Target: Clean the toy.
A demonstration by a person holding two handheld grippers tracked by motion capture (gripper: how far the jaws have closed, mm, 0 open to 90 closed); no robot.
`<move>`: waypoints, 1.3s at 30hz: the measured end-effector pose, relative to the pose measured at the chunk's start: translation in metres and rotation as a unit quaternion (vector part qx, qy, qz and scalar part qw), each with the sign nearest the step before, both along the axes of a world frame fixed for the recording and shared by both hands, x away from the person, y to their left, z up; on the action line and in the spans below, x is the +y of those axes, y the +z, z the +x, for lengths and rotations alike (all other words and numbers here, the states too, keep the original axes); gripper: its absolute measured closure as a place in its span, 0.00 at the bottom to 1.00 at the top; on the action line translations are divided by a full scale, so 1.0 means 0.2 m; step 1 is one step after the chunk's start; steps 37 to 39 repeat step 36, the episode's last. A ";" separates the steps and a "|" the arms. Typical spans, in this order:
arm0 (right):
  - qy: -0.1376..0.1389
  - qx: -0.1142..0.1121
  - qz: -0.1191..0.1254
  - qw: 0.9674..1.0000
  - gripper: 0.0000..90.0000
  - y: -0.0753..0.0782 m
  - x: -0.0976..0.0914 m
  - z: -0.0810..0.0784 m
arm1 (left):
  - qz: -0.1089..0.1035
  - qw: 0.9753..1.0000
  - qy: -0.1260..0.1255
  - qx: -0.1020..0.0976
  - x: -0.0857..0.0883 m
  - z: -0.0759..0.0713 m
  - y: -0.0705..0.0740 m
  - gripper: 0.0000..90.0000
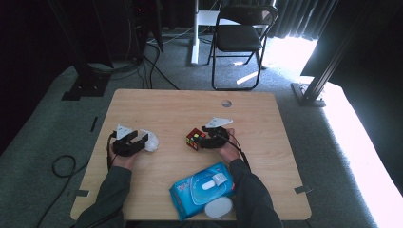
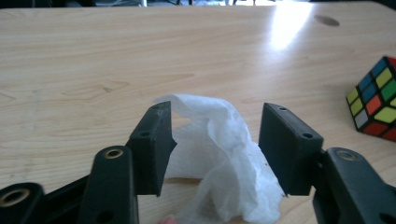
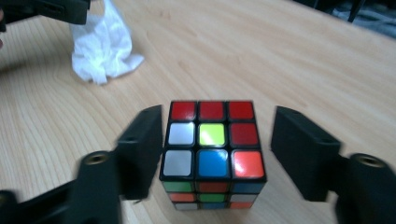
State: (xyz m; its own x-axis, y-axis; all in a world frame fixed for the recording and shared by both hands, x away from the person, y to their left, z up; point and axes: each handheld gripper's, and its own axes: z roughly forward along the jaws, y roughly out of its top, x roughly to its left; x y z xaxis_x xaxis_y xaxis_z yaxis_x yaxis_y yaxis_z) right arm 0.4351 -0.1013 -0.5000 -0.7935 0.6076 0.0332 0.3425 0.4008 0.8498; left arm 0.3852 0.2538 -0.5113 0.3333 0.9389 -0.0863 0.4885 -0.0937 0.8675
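A crumpled white tissue [image 1: 151, 141] lies on the wooden table [image 1: 166, 104] at the left. My left gripper [image 1: 142, 138] stands open around it. In the left gripper view the tissue [image 2: 224, 154] sits loose between the jaws of that gripper [image 2: 217, 108], with a gap on the left side. A scrambled colour cube [image 1: 194, 139] rests on the table near the middle. My right gripper [image 1: 205, 137] is open at its right side. In the right gripper view the cube [image 3: 212, 140] stands between the jaws of that gripper [image 3: 218, 112]; the right pad is clear of it. The tissue [image 3: 105, 51] lies farther off.
A blue pack of wet wipes [image 1: 202, 187] lies near the table's front edge, with a white round object [image 1: 218, 207] beside it. A small hole [image 1: 226, 103] marks the far side of the table. A black folding chair [image 1: 242, 33] stands beyond it.
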 end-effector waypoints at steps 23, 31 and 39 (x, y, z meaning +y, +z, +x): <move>-0.104 -0.011 -0.012 0.994 1.00 -0.06 -0.13 0.01 | -0.001 0.999 0.051 -0.009 0.08 -0.02 0.02 1.00; -0.107 -0.009 -0.014 0.994 1.00 -0.07 -0.14 0.01 | -0.005 0.997 0.070 -0.011 0.13 -0.03 0.02 1.00; -0.113 -0.005 -0.016 0.993 1.00 -0.09 -0.16 0.01 | -0.009 0.997 0.073 -0.013 0.13 -0.03 0.02 1.00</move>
